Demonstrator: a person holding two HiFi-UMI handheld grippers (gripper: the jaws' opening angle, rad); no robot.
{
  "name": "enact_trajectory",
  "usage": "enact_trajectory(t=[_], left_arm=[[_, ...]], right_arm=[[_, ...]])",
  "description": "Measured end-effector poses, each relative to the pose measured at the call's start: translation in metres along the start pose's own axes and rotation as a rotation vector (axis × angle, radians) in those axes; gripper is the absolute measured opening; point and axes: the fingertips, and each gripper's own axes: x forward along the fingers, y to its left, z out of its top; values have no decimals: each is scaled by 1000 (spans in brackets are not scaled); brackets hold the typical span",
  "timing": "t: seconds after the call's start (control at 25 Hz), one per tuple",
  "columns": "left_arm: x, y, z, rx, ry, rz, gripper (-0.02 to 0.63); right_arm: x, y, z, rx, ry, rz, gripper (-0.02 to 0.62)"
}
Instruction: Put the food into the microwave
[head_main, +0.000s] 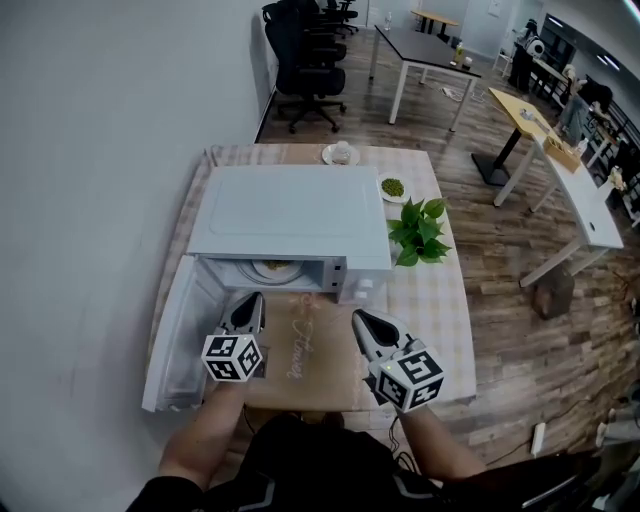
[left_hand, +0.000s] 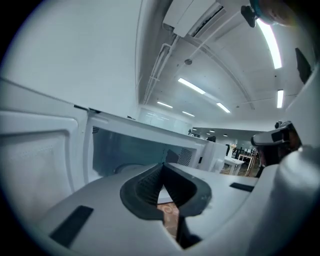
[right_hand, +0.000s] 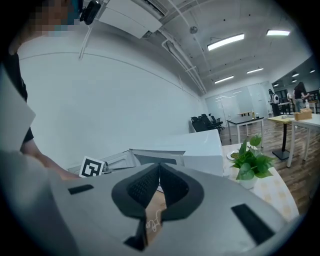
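Ahead of the left gripper (head_main: 252, 300) stands the white microwave (head_main: 290, 215), its door (head_main: 178, 335) swung wide to that gripper's left. The plate of food (head_main: 273, 268) sits inside the cavity, just beyond the left gripper's tips and a little to their right; only its near part shows under the microwave's top. The left gripper's jaws are closed, pad against pad, with nothing between them, and they point into the open cavity from just outside it. In the left gripper view the inner side of the door fills the left, and the cavity's back wall lies straight ahead.

The right gripper (head_main: 358, 318) is beside the left one, to its right, and aims at the microwave's front right corner. Its jaws are also pressed together and empty.

Below both grippers a brown mat (head_main: 310, 350) with pale cursive lettering lies on the checked table (head_main: 440, 310), and it shows through the gap under each pair of jaws.

To the right of the right gripper, past the microwave's side, is a leafy green plant (head_main: 420, 232). Farther off, behind the plant, is a small dish of green food (head_main: 392, 187). A white plate (head_main: 340, 153) sits at the table's far edge, behind the microwave.
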Motion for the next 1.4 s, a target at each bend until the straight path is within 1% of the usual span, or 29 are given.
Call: enact_trajectory(t=[0.12,0.28,0.44,0.56,0.64,0.76,0.88,0.96,1.04,1.08,1.2,1.32,1.4], left_arm=[[-19,-23,17,49,-18,-33,9],[-50,-57,37,40,-44,-70,8],[-78,-87,60,75,-73,-78,8],[-97,-100,71,104,-75,-70,8],[-109,-102,78,130,-73,-49,8],[-125,-101,91,170,-90,-25,8],[-142,-96,101,147,-107,-18,8],[-152,-94,104,148,-111,-18,8],[-161,-91,108,161,-113,-28,8],[-166,-89,111,172,-115,-27,8],[-184,-75,120,209,-143,7,6],[-196,-65,124,192,-153,-7,6],[-201,-60,125,171,-149,-24,6]], right_arm=[[-5,4,2,-5,-13,27,9],[-14,12,1,-10,-20,65,9],[-16,16,3,-13,-34,99,9],[-17,20,7,-10,-47,119,9],[-17,27,11,-29,-55,131,9],[-17,37,20,-82,-76,128,9],[-14,45,26,-67,-99,118,9],[-14,49,31,-61,-117,85,9],[-18,54,41,-50,-157,39,8],[-20,59,46,-47,-173,29,8],[-19,79,52,-50,-163,32,8],[-18,88,55,-39,-159,-1,8],[-19,99,57,-52,-174,0,8]])
